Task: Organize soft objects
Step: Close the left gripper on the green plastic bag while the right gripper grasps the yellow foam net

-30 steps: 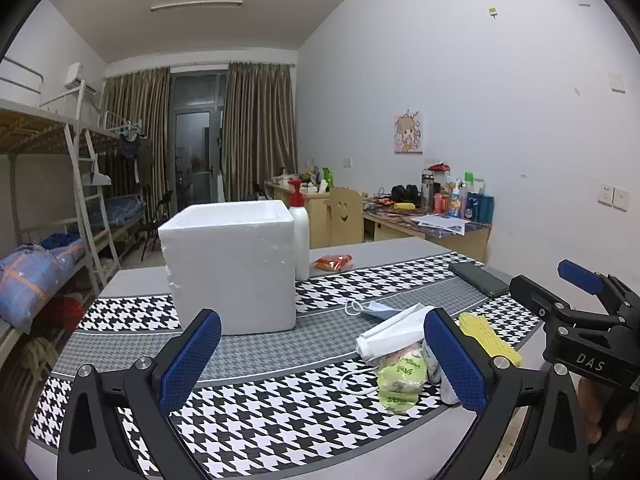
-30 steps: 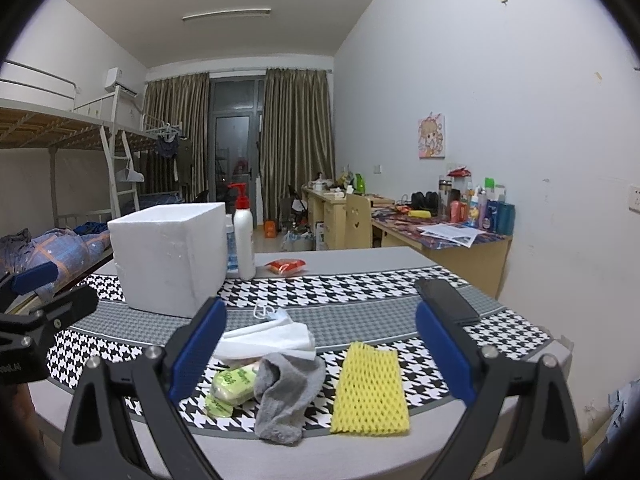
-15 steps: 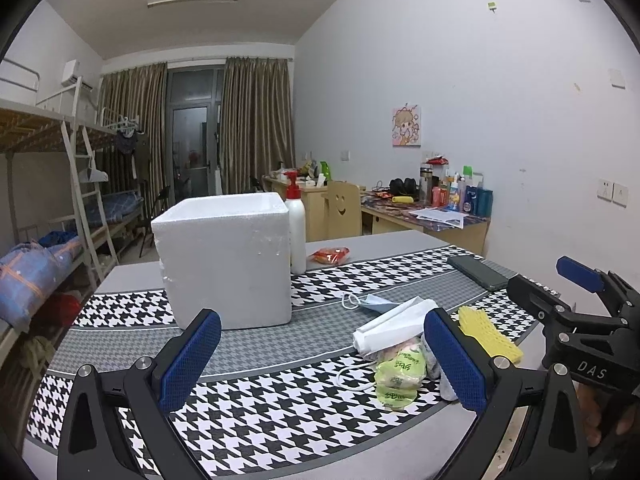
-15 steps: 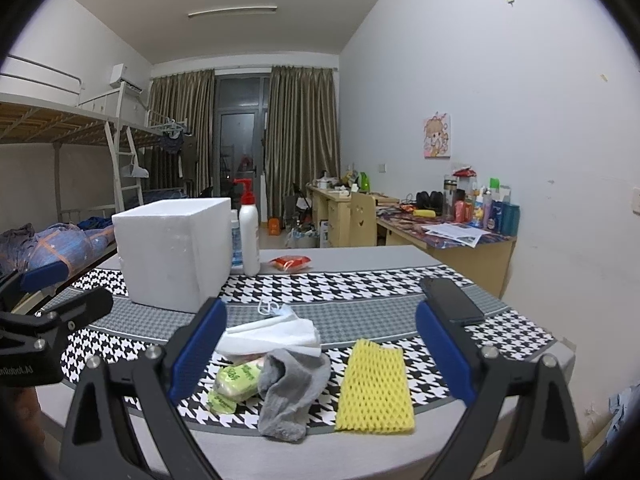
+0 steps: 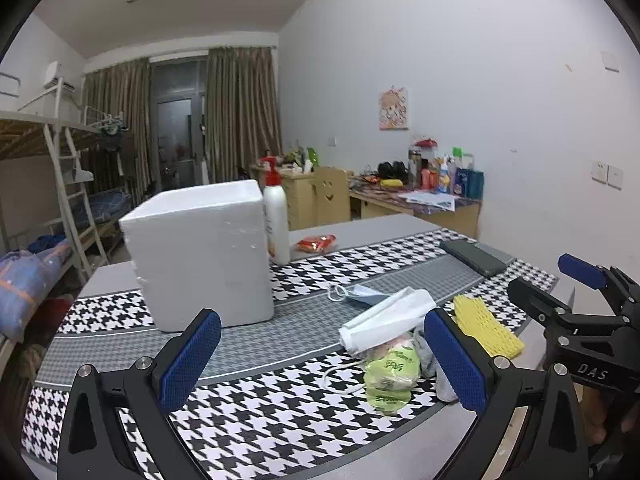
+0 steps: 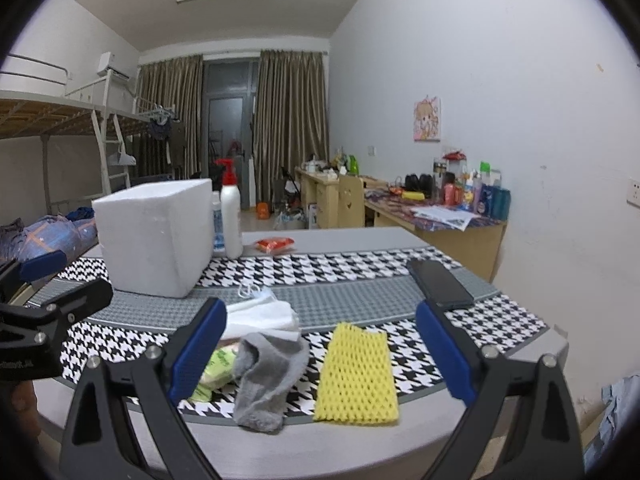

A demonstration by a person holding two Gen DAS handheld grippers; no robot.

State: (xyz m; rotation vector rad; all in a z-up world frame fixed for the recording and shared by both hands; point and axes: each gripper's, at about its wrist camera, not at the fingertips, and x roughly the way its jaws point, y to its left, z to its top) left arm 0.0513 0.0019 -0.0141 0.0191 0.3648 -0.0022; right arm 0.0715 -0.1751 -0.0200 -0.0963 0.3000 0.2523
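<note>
A white foam box [image 5: 200, 260] [image 6: 156, 236] stands on the houndstooth table cover. Near the front edge lie a grey sock [image 6: 268, 372], a yellow foam net [image 6: 356, 376] [image 5: 484, 328], a green wipes packet [image 5: 390, 372] [image 6: 214, 370], a folded white cloth [image 5: 388, 316] [image 6: 260, 314] and a blue face mask [image 5: 360, 294]. My left gripper [image 5: 320, 360] is open and empty, above the table in front of the box. My right gripper [image 6: 320, 356] is open and empty, just before the sock and net. It also shows in the left wrist view [image 5: 580, 300].
A white pump bottle [image 5: 276, 220] stands beside the box. A red snack packet [image 5: 316, 242] lies behind it. A dark phone [image 6: 440, 284] lies at the right. A cluttered desk [image 6: 440, 216] stands by the wall, a bunk bed [image 5: 48, 184] at the left.
Both grippers have shifted slightly, the views tilting a little. They stay open and empty. The things on the table have not moved.
</note>
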